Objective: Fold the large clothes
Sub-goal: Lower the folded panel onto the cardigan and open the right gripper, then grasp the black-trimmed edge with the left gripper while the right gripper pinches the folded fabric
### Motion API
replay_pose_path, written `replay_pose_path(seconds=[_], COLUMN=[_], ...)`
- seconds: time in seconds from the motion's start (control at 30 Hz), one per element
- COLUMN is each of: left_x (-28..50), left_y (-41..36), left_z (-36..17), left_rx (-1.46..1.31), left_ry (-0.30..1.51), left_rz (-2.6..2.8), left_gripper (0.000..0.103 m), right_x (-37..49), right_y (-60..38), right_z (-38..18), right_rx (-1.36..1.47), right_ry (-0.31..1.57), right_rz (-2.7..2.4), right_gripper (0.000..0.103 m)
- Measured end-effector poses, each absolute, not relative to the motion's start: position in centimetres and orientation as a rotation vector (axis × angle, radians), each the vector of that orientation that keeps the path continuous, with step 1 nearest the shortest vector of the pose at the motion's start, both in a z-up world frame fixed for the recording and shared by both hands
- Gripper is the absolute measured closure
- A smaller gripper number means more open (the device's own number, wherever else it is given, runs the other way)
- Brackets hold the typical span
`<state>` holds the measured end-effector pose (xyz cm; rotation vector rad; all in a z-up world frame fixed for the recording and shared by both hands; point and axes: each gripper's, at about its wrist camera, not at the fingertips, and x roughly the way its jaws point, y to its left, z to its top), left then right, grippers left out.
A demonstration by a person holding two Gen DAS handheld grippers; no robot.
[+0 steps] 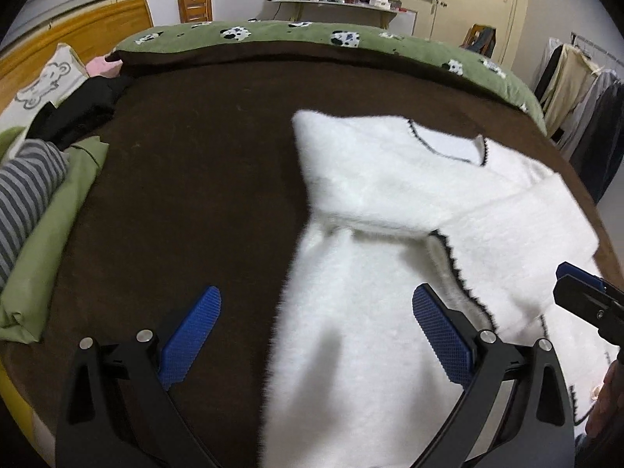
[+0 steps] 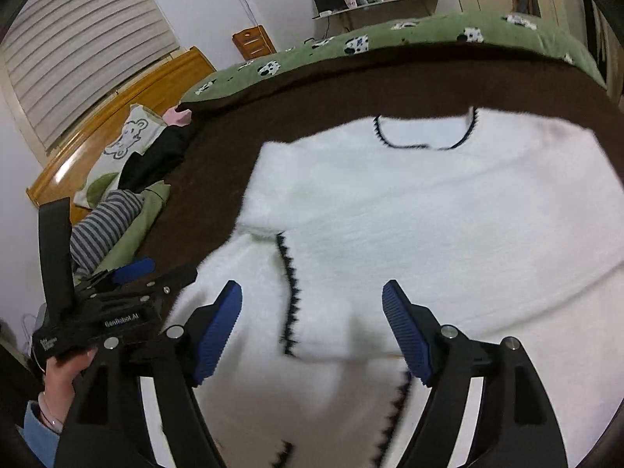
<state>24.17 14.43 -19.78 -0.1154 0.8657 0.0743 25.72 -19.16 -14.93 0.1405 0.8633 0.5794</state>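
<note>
Home bedroom: bed (image 1: pixel 195 156), headboard (image 2: pixel 117 117).

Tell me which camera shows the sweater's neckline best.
The right wrist view: the black-trimmed neckline of the white sweater faces the camera, nearly centred, its curve fully visible. The left wrist view shows the same neckline off to the right and foreshortened.

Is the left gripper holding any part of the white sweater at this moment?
No, the left gripper is wide open above the white sweater, with nothing pinched between its blue fingers.
</note>
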Motion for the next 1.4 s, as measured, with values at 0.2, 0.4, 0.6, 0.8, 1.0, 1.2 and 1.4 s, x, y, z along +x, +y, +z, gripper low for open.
replay_pose_path(seconds=[0.2, 0.4, 0.6, 0.8, 1.0, 1.2, 1.4], left_x=[25.7, 28.4, 29.6, 30.5, 30.6, 30.4, 30.4], left_y=[11.4, 8.8, 7.3, 6.8, 6.2, 6.3, 6.2], left_z=[-20.6, -22.8, -24.6, -25.2, -24.9, -24.6, -24.0], left_rx=[-0.162, -0.259, -0.278, -0.308, -0.258, -0.240, -0.216], left_ry=[0.875, 0.927, 0.959, 0.946, 0.932, 0.906, 0.870], left_rz=[-0.051, -0.164, -0.200, -0.223, -0.227, -0.260, -0.234], left_gripper=[0.009, 0.031, 0.042, 0.057, 0.074, 0.091, 0.093], right_x=[26.1, 26.8, 26.9, 27.0, 27.5, 28.3, 29.2], right_y=[-23.6, -27.9, -30.4, -31.7, -33.3, -36.6, -38.8], right_z=[-14.5, -15.3, -15.7, -16.1, -16.9, -18.3, -19.5], right_rx=[0.037, 0.078, 0.119, 0.148, 0.177, 0.311, 0.431], right_ry=[0.824, 0.840, 0.832, 0.817, 0.833, 0.859, 0.852], right_rz=[0.472, 0.410, 0.377, 0.355, 0.314, 0.265, 0.240], right_gripper=[0.023, 0.023, 0.023, 0.023, 0.023, 0.023, 0.023])
